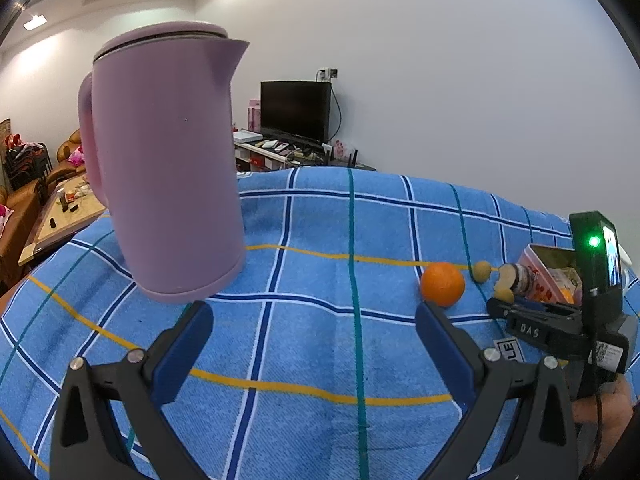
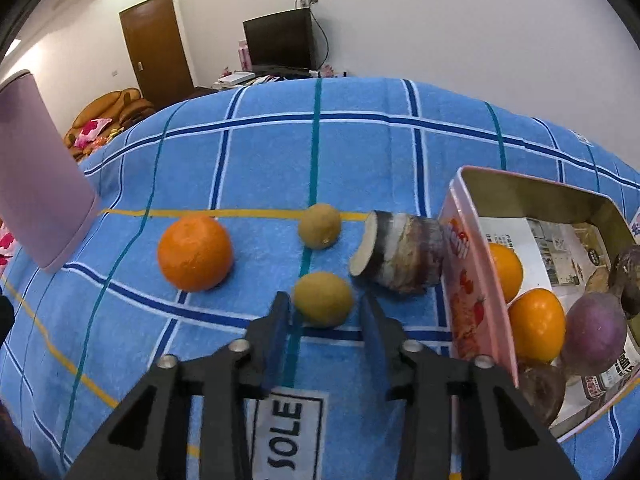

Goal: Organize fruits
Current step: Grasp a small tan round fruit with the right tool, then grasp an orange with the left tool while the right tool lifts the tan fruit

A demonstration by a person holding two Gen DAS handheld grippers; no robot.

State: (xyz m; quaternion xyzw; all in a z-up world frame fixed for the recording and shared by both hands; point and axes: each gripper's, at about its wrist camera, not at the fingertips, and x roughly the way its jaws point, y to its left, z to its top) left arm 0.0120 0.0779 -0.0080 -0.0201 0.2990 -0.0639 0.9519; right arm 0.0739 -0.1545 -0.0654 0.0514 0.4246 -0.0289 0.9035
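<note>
Blue checked cloth [image 2: 248, 152] covers the worktop. Right gripper [image 2: 325, 312] is clamped on the near small yellow-green fruit [image 2: 323, 299], blue pads at either side. Second small fruit [image 2: 319, 225] lies just beyond, orange [image 2: 195, 253] to the left, cut taro chunk [image 2: 400, 258] to the right touching the pink tin [image 2: 464, 280]. Tin holds oranges and purple tubers, partly cut off at the right edge. Purple kettle [image 1: 168, 164] stands far left. Left gripper [image 1: 312, 324] is spread wide, empty.
</note>
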